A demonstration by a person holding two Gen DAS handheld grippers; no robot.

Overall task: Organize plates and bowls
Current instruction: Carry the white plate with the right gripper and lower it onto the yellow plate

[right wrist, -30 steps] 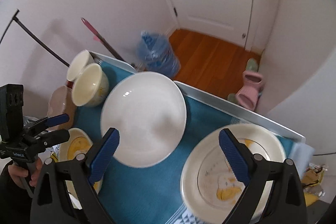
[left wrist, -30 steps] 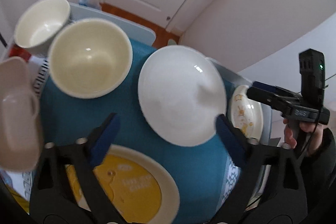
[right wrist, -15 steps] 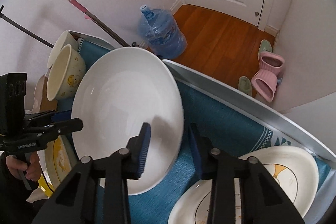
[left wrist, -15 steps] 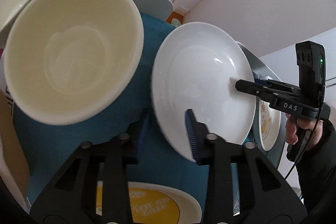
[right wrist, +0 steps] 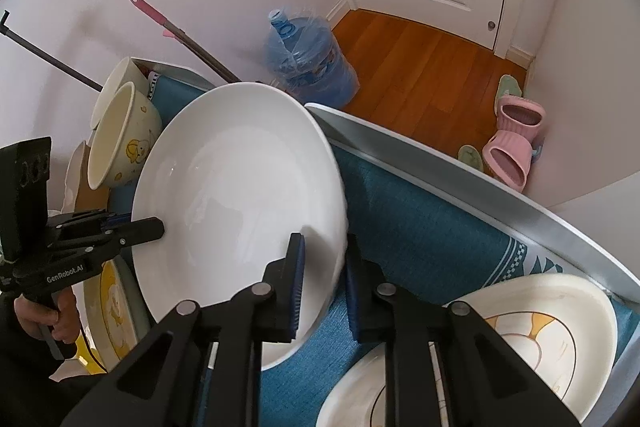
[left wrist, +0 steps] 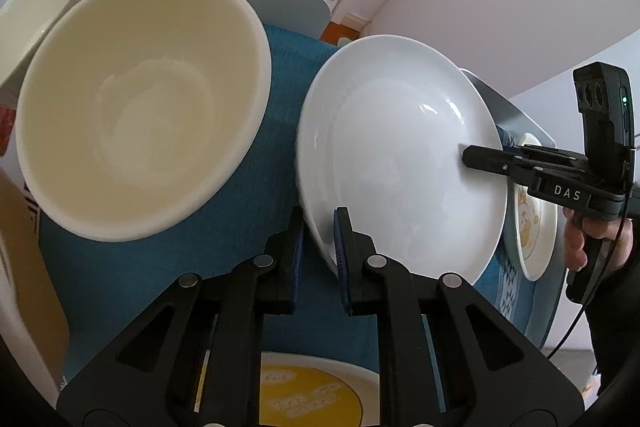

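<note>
Gripping opposite edges of the white plate (left wrist: 400, 163), both claws have just been closing and now have its rim between their blue pads: left claw (left wrist: 320, 247) pinches the near-left rim w/ one pad under and one over, right claw (right wrist: 322, 275) does the same on the far side, seen in the left view as a black tip reaching onto the plate. Plate sits tilted over the teal mat (left wrist: 276, 131) on the counter (right wrist: 460, 183), whose grey edge runs past it; can't tell whether its underside touches the mat. Just left of it, a big cream bowl (left wrist: 140, 107) w/ a duck print on its side, and a second cream bowl (left wrist: 36, 11) behind that, touching. Near the left claw's base lies a plate w/ a yellow centre (left wrist: 316, 399). On the right-hand side sits a cream plate w/ a cartoon print (right wrist: 552, 331), overlapping another plate's rim in front. A hand (right wrist: 52, 319) holds the left claw's grip. Beyond the counter, on the wood floor: blue water jug (right wrist: 308, 63), pink slippers (right wrist: 516, 143), white door.
</note>
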